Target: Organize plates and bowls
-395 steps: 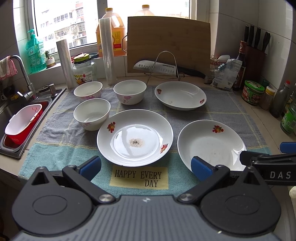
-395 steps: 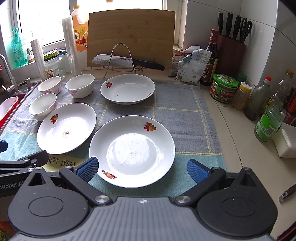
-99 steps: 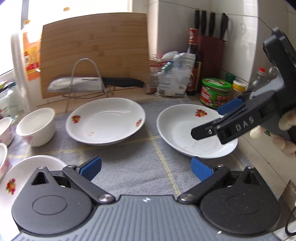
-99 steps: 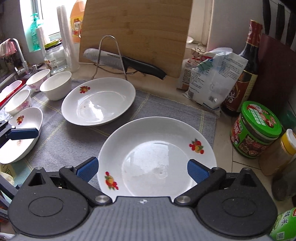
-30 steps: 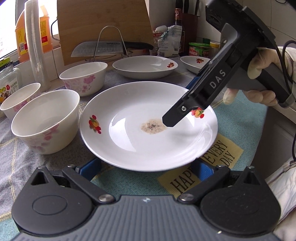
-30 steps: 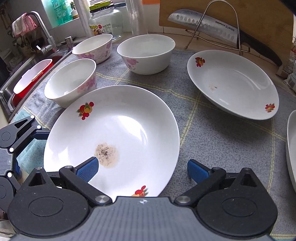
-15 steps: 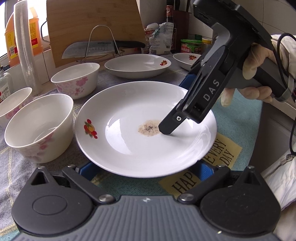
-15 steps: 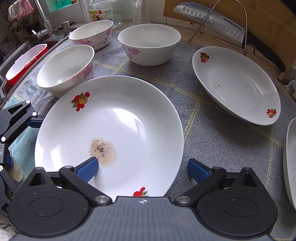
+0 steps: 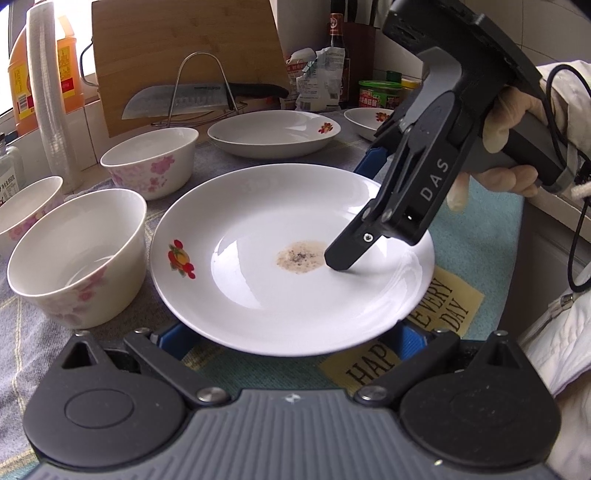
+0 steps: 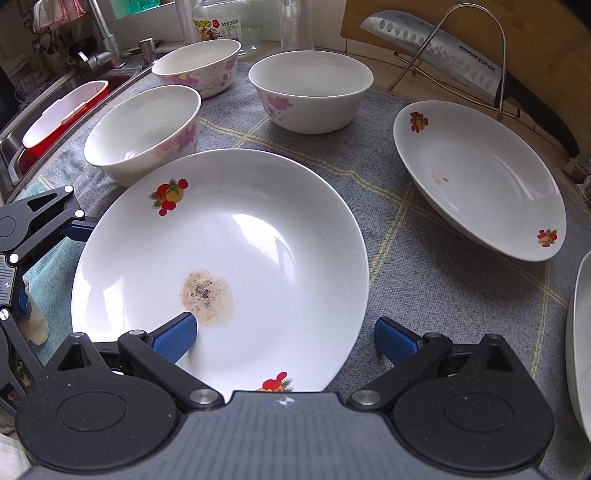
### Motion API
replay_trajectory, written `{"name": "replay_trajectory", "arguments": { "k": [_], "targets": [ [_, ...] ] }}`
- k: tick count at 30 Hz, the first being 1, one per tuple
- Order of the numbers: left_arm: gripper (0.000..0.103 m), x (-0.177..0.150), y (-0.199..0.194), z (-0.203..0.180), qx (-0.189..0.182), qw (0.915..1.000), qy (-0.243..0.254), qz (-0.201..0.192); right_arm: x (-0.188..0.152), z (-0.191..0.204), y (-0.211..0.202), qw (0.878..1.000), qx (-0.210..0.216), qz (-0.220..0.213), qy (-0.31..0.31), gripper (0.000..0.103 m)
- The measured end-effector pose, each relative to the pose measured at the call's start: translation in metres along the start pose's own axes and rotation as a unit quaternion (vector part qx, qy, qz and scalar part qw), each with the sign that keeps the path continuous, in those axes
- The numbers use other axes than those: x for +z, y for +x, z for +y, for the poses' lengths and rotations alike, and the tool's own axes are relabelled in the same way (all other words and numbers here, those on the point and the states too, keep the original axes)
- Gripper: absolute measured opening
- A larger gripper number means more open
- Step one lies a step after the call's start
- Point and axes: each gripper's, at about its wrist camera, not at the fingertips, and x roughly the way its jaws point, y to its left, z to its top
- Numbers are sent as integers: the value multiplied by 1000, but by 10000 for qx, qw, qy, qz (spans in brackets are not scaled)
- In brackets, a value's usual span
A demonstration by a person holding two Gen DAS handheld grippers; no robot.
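While its jaws stand spread astride the rim, the right gripper (image 10: 284, 338) has one blue finger pad (image 10: 175, 338) over the white fruit-printed plate (image 10: 229, 258) beside a brownish stain (image 10: 207, 295). Opposite, the left gripper (image 9: 291, 341) is spread beneath the plate's near edge. Beyond sit three pink-flowered white bowls (image 10: 144, 133) on the grey cloth (image 10: 424, 258).

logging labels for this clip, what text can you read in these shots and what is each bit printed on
"DAS": side of the right gripper.
"HAP… EVERY DAY": yellow patch on the towel, first word partly hidden behind the plate.
"SUPOR": blade of the knife in the wire rack.
"950": label of the glass jar; its other characters are too small to read.
Oil jug, sauce bottle and green-lidded jar labels: too blurred to read.
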Motion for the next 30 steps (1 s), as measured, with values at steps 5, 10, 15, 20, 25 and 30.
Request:
{"name": "replay_trajectory", "arguments": {
  "k": [5, 10, 15, 20, 25, 30],
  "targets": [
    [103, -1, -1, 0, 14, 10000, -12, -44, 12, -4, 3, 9991, 353, 133, -178, 103],
    [103, -2, -1, 0, 11, 10000, -8, -57, 29, -10, 9, 9976, 627, 198, -216, 103],
    [103, -2, -1, 0, 10, 10000, -9, -63, 41, -12, 14, 9954, 888, 233, -266, 103],
    [103, -2, -1, 0, 5, 10000, -5, -67, 43, -19, 14, 9945, 1034, 156, 18, 103],
    [103, -2, -1, 0, -4, 10000, 1, -65, 47, -23, 15, 9937, 1067, 190, 300, 103],
    [103, -2, -1, 0, -2, 10000, -2, -63, 54, -24, 18, 9925, 1047, 375, 499, 103]
  ]
}}
